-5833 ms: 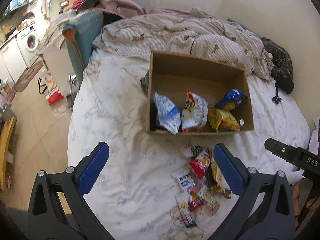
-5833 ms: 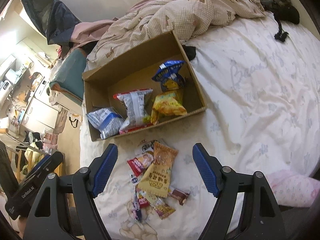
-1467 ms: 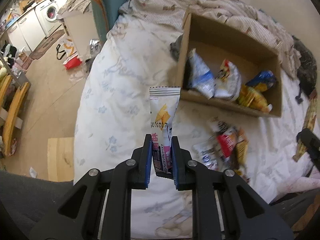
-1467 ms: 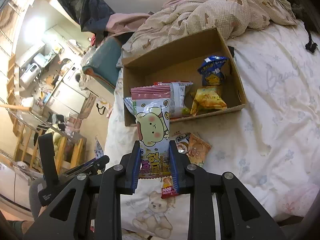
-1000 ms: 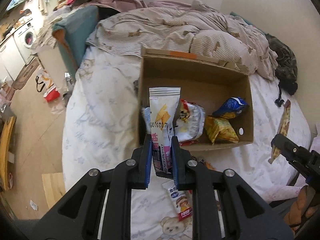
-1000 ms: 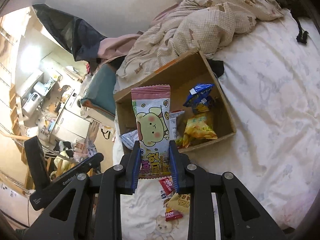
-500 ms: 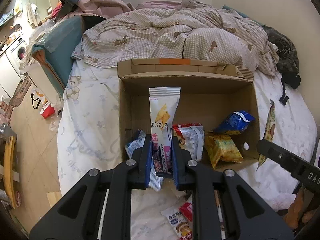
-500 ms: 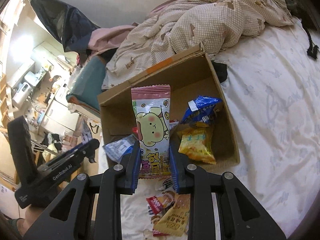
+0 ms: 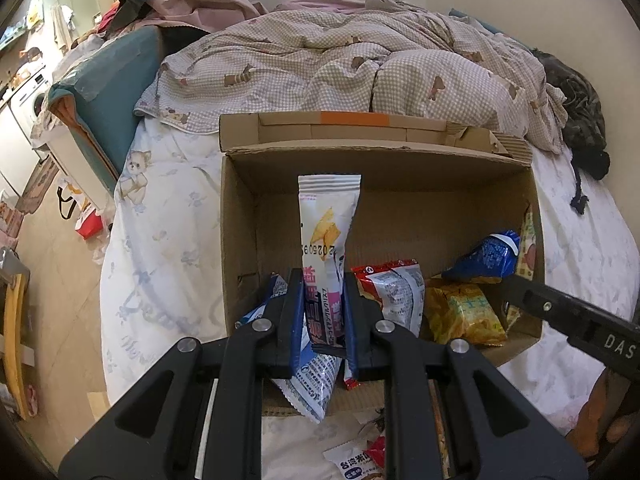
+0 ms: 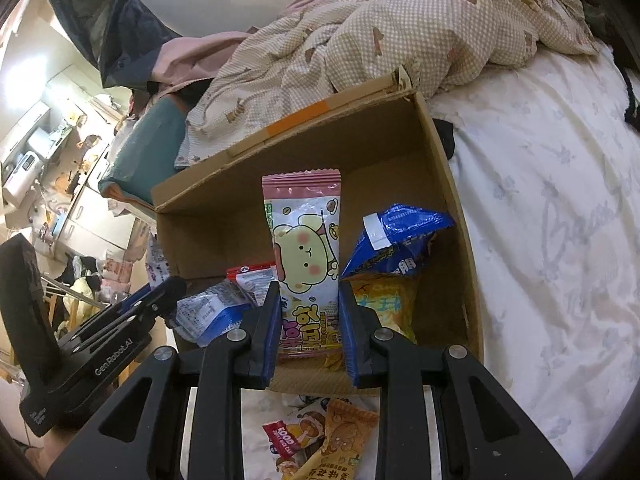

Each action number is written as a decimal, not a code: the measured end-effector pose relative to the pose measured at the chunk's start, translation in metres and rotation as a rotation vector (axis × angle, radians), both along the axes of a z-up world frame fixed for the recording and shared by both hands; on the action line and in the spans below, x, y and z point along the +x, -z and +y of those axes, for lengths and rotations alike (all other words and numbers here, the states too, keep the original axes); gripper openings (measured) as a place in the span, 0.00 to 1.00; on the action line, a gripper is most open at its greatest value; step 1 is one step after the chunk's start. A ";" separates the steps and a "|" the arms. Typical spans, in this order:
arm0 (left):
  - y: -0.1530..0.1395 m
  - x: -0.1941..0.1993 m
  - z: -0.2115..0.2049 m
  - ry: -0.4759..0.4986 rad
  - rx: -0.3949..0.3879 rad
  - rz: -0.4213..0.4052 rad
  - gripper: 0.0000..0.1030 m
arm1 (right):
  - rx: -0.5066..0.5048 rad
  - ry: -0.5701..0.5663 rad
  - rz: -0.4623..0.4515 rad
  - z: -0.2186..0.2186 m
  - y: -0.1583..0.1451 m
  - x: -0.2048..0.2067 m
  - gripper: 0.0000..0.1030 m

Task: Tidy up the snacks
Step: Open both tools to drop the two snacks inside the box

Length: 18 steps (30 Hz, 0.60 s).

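From my left wrist: my left gripper point(image 9: 323, 312) tilts steeply down over the open brown cardboard box point(image 9: 240, 240) on the bed, jaws clamped on an upright white snack sachet point(image 9: 326, 232).

From my right wrist: my right gripper point(image 10: 308, 320) angles down likewise, jaws pinching a pink bear-print snack packet point(image 10: 305, 248) above the box.

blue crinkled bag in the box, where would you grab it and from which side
Grip the blue crinkled bag by its upper folded end with the white tape, coming from above. It leans over the yellow bag near the right wall of the cardboard box, so its top end is exposed while its sides are crowded.
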<state>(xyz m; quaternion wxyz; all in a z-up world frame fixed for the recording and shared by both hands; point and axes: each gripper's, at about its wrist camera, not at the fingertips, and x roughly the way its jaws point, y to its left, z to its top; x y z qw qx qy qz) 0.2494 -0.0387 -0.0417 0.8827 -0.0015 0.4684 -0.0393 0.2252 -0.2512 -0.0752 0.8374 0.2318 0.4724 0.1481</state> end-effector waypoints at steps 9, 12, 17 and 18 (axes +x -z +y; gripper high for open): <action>0.003 0.005 0.006 -0.011 -0.024 0.011 0.15 | -0.011 -0.004 0.043 0.006 0.010 0.006 0.27; 0.004 0.005 0.007 -0.020 -0.035 0.013 0.15 | -0.007 0.003 0.058 0.006 0.012 0.007 0.27; 0.004 0.005 0.008 -0.026 -0.033 0.016 0.15 | -0.022 0.003 0.080 0.009 0.015 0.011 0.27; 0.005 0.005 0.009 -0.027 -0.036 0.017 0.15 | -0.025 0.000 0.082 0.010 0.015 0.011 0.27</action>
